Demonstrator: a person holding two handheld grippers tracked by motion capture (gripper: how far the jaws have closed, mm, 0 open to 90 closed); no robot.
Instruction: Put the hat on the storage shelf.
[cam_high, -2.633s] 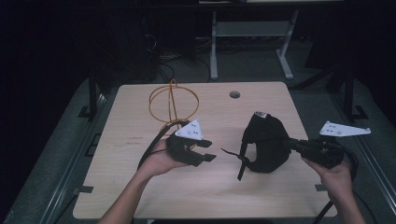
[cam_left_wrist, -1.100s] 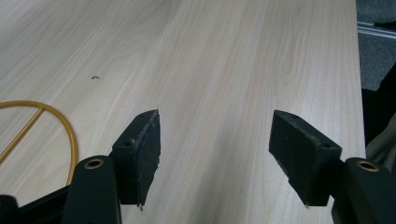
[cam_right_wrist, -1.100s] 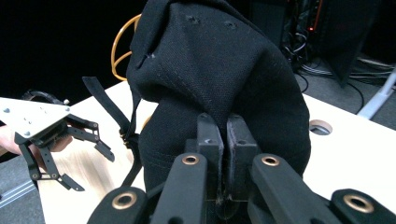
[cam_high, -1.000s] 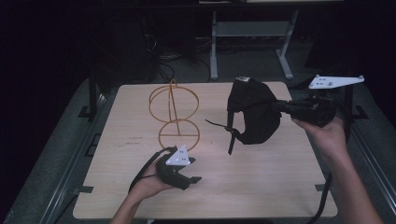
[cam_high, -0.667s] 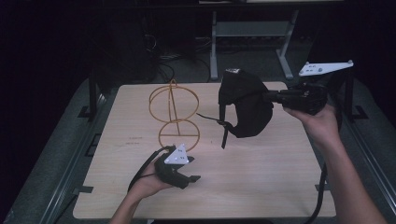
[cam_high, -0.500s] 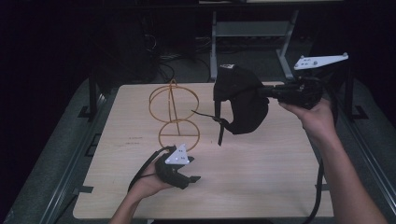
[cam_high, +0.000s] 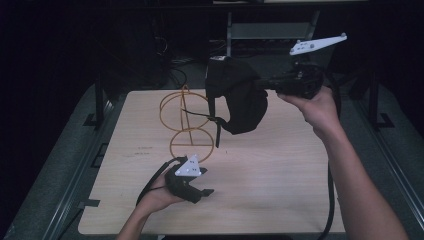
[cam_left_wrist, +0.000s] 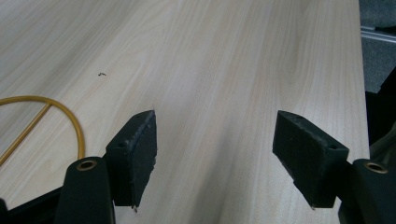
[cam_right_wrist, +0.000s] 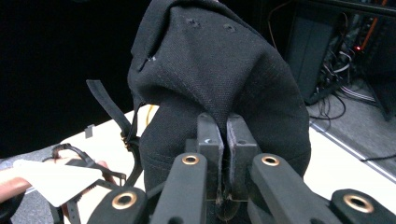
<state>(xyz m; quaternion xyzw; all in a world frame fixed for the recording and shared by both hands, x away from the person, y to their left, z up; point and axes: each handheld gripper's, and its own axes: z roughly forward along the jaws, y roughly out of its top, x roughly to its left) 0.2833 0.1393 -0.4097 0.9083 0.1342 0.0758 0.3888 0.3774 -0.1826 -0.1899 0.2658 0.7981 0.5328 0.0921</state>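
The right gripper (cam_high: 265, 86) is clenched on the black cap (cam_high: 237, 100), its jaws pinching the fabric, and since a second ago it has carried the cap up and farther toward the far edge of the table (cam_high: 280, 190), so the cap now hangs in the air just beside the top ring of the yellow wire stand (cam_high: 185, 122). The left gripper (cam_high: 202, 189) rests where it was, on the table near the stand's base ring, its jaws released and just widened further, with nothing between them.
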